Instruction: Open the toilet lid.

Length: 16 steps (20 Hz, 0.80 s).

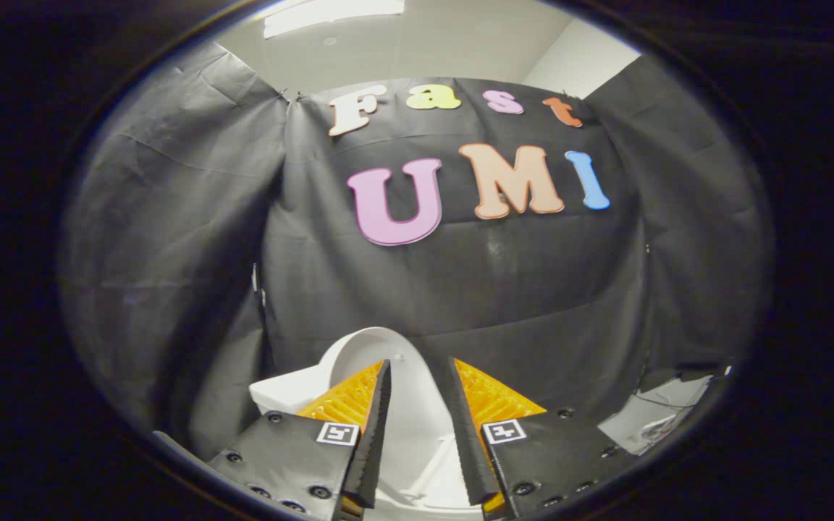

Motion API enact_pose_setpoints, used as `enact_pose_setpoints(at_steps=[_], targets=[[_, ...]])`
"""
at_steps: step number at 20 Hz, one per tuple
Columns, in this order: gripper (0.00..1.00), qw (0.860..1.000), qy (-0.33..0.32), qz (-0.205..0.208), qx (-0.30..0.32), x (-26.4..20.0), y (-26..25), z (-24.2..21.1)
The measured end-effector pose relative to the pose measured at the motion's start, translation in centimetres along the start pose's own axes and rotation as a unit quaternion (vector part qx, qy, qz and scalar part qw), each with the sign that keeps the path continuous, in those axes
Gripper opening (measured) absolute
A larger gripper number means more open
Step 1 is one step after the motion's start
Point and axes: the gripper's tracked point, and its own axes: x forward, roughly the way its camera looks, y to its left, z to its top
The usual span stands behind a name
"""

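Note:
The white toilet lid (370, 347) stands raised and tilted, its hollow underside showing just past the left fingertip. Its rim runs down between my two fingers, and white plastic spans the whole gap between them. My gripper (420, 365) is closed to a narrow gap on that rim, with both fingers (377, 420) lying against it. A white block of the toilet body (279, 394) sits to the left of the left finger, lower than the lid's top. The rest of the toilet is hidden under the fingers.
Black cloth walls (171, 239) close the booth behind and on both sides of the toilet. A pale floor patch with cables (659, 420) shows to the right of the right finger. A ceiling light (330, 11) is overhead.

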Motion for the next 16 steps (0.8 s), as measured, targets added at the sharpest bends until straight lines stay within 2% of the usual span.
enact_pose_setpoints(at_steps=[3, 11, 16], targets=[[0.48, 1.0, -0.007, 0.009, 0.004, -0.2, -3.5, 0.8], [0.49, 0.998, 0.015, -0.053, -0.025, -0.6, -15.1, 0.5], [0.5, 0.997, 0.014, -0.071, -0.027, -1.0, -20.4, 0.6]])
